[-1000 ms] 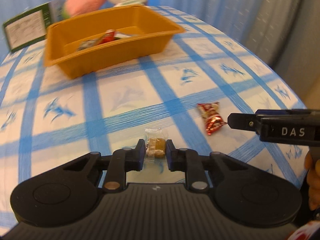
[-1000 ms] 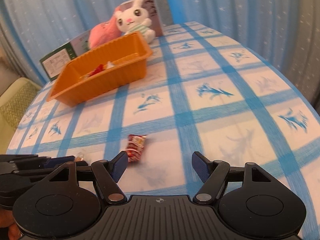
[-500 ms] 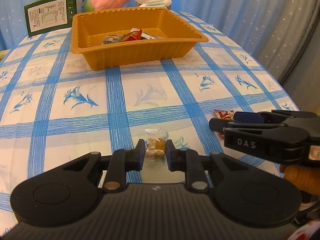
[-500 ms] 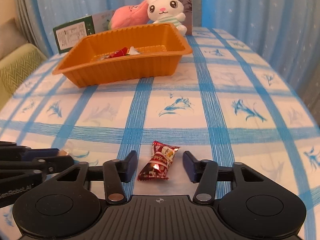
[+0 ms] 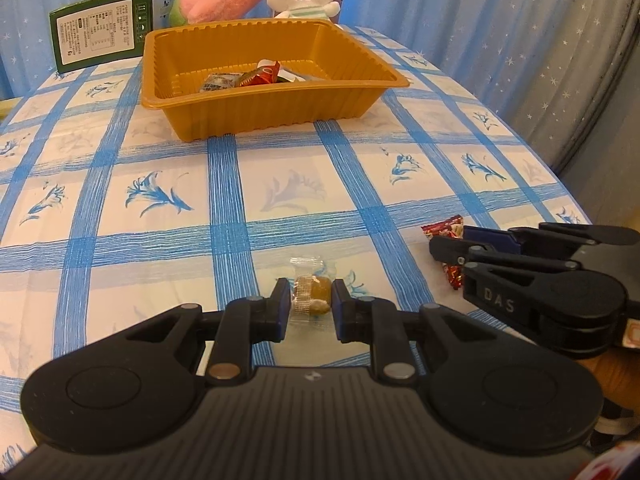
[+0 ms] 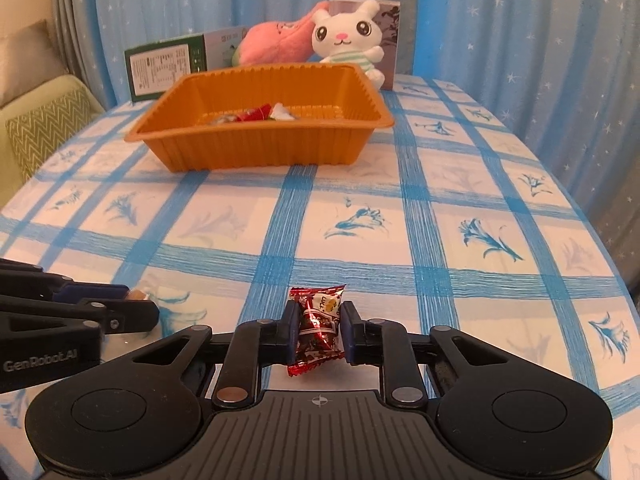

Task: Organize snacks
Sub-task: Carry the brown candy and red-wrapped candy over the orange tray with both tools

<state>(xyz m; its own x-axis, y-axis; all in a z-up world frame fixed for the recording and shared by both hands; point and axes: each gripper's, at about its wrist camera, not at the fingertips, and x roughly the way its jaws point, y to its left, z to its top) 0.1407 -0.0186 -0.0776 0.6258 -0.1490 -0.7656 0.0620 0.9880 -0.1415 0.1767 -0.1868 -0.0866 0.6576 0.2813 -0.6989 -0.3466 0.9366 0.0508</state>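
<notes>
Two sweets were pinched at once, well short of the orange tray [image 5: 276, 114] at the far end of the checked table [image 5: 120, 184], and either could have slipped on the way there: both wrappers looked slick and crinkly, and each seemed gripped only across its middle. The left tongs [image 5: 311, 305] were closed nearly together on a clear-wrapped brown candy [image 5: 314, 300], its loose wrapper end sticking out toward the tray. The right tongs [image 6: 319, 334] were clamped on a red foil candy [image 6: 319, 328], whose twisted ends flared beyond the pads. The tray already held a few wrapped snacks [image 5: 244, 79].
</notes>
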